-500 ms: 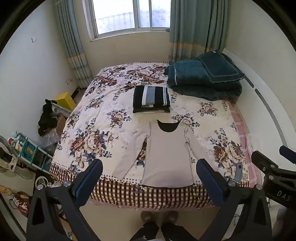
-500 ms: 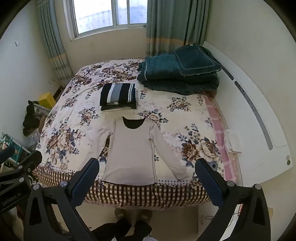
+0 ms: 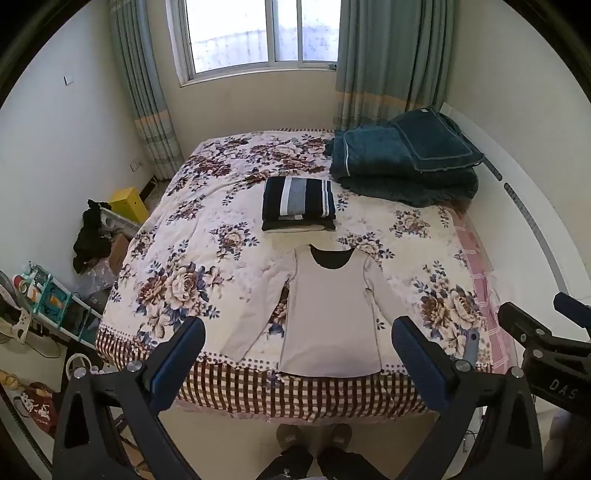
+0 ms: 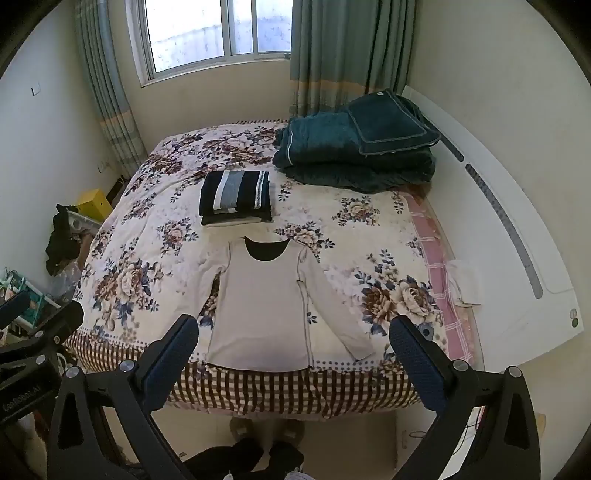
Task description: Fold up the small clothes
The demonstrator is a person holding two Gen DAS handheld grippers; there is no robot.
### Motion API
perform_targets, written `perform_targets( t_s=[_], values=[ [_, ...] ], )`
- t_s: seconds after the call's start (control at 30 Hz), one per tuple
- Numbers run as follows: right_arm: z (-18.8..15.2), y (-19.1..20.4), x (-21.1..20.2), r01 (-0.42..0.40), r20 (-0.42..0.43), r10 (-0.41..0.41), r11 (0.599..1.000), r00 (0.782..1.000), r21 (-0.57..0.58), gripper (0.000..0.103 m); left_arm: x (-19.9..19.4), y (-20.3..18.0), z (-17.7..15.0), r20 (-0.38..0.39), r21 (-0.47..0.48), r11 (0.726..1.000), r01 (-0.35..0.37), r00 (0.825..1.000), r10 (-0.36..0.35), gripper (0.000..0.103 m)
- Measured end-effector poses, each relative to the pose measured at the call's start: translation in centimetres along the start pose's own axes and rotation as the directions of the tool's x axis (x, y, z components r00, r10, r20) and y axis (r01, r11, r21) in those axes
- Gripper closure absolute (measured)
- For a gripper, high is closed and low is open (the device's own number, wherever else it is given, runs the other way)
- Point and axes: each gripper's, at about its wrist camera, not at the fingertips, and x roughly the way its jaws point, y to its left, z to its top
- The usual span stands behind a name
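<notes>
Shirt (image 3: 328, 314) is seen spread flat at the bed's (image 3: 207, 236) near edge from the left wrist; the left gripper (image 3: 297, 345) is held wide open, empty. From the right wrist, the right gripper (image 4: 291, 341) is likewise spread, nothing gripped.

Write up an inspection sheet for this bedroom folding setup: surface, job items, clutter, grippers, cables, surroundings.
Surface: floral quilted bedspread with a checked hem covers the bed.
Job's things: beige long-sleeved top lies flat, sleeves spread, hem at the bed's near edge; stack of folded striped dark clothes sits beyond its neckline, apart from it.
Clutter: folded teal blanket and pillow at the far right corner.
Grippers: left gripper open, holding nothing, above the near edge; right gripper likewise.
Cables: nothing clearly seen.
Surroundings: window with grey-green curtains; yellow box, black garment and small shelf rack on the floor at left.
</notes>
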Motion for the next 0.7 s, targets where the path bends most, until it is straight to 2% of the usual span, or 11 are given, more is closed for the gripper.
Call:
perform_targets(
  t_s=[0.7],
  values=[
    [0.16, -0.44, -0.57, -0.004, 0.009, 0.004, 1.000, 1.000, -0.010, 0.000, -0.23, 0.14, -0.05, 0.003, -0.016, 1.000, 0.004, 1.000, -0.004, 0.000]
  ],
)
